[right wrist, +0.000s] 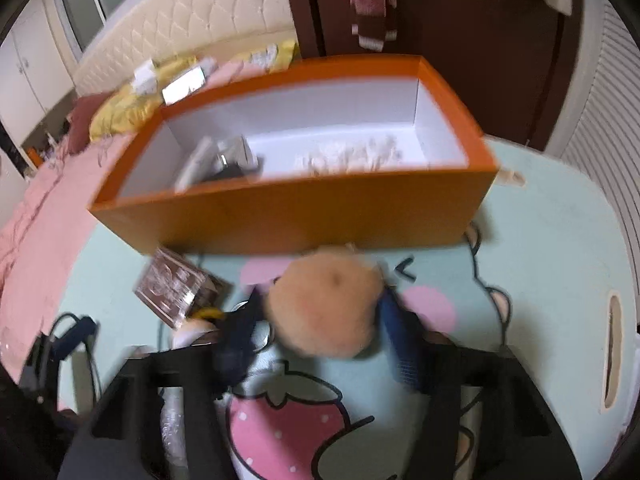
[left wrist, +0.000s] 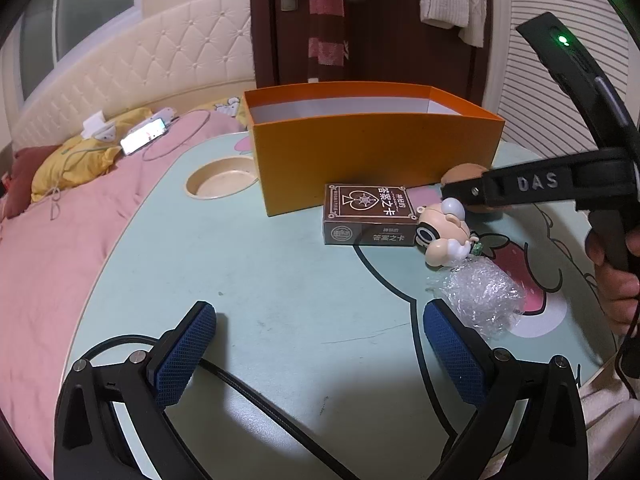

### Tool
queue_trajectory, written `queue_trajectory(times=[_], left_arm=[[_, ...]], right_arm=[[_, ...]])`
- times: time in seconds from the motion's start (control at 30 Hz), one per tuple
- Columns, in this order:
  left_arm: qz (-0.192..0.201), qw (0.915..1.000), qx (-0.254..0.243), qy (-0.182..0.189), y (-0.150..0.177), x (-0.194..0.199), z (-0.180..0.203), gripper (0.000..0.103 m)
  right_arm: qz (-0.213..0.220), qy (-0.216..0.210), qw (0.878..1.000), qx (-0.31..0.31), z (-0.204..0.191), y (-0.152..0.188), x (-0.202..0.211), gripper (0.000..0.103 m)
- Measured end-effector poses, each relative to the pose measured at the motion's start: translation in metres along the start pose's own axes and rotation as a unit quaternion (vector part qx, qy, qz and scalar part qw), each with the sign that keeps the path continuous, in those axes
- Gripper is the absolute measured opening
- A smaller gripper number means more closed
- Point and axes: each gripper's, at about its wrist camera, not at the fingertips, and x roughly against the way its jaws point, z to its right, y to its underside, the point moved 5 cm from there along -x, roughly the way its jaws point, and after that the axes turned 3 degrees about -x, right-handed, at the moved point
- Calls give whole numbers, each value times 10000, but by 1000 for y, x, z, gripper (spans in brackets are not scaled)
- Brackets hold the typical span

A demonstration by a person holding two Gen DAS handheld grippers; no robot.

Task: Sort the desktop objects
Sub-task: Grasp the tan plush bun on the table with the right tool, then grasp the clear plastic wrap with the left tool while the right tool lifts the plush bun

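the right hand-held gripper pinches a tan plush ball just near of the orange box; soft fur could slip free or catch the near wall. the left hand-held gripper hovers wide open, empty, over the counter.

Indoor light, moderate, warm. Left wrist view sharp; soft shadows of the gripper fingers fall toward the camera on the table. Glare on the phone screen and bubble wrap. Green indicator light blooms. Right wrist view motion-blurred throughout; orange box edges smeared. Both views: strong fisheye bending, dark vignette at corners.
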Motion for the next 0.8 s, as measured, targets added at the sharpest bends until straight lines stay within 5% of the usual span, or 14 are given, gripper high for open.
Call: queue_trajectory(times=[0.33,0.53,0.73,0.8], left_arm=[[-236,9981,265,505,-4,11,-1,102],[120,9950,-51,990,-24,32,29,95],[-321,9923,-596,1035,-23,6,58,71],[-435,9907,-671,1105,-22,0,64,32]], right_arm=[[381,64,9992,73,20,28,40,49],[319,14,9992,-232,43,53,49,49],[436,-33,9983,-375,52,51,54,49],[488,-33,9982,-358,53,50,57,49]])
